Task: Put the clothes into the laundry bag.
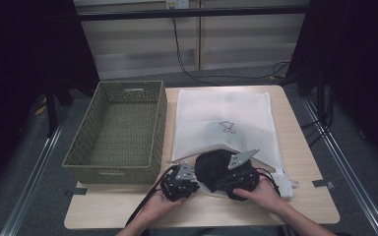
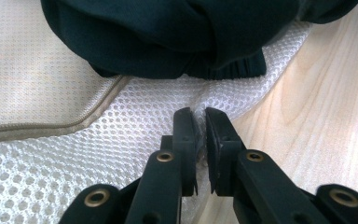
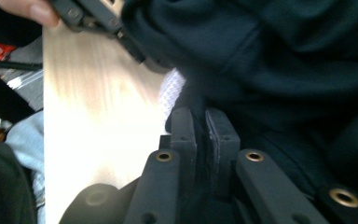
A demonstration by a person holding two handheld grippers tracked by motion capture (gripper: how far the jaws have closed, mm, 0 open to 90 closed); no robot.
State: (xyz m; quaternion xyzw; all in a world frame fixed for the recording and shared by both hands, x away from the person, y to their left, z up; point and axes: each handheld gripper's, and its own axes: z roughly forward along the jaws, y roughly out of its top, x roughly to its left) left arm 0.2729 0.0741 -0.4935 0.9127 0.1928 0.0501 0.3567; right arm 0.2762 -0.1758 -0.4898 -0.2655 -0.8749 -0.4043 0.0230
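Over on the left of the wooden table (image 1: 305,196) sits the green woven basket (image 1: 81,152), and its woven floor is bare. Beside it lies the white mesh laundry bag (image 1: 202,115), flat on the table, with a pale rounded lump showing through the netting near its middle; that lump carries a small dark line drawing (image 1: 228,128), but it is too small to make out, and no readable writing turns up anywhere on the bag. At the bag's near edge rests the dark garment (image 1: 212,166), bunched up right at the mouth. The left gripper view puts the garment's ribbed hem on top of the mesh, with a zip-edged band of the bag running off to one side. Now the tools: the left gripper (image 2: 201,122) has its jaws pressed together on a pinch of the white mesh, right at the bag's near edge by the bare wood. The right gripper (image 3: 200,122) is clamped on a fold of the dark garment, cloth squeezed between its black pads. Both hands sit low at the near edge, close together.
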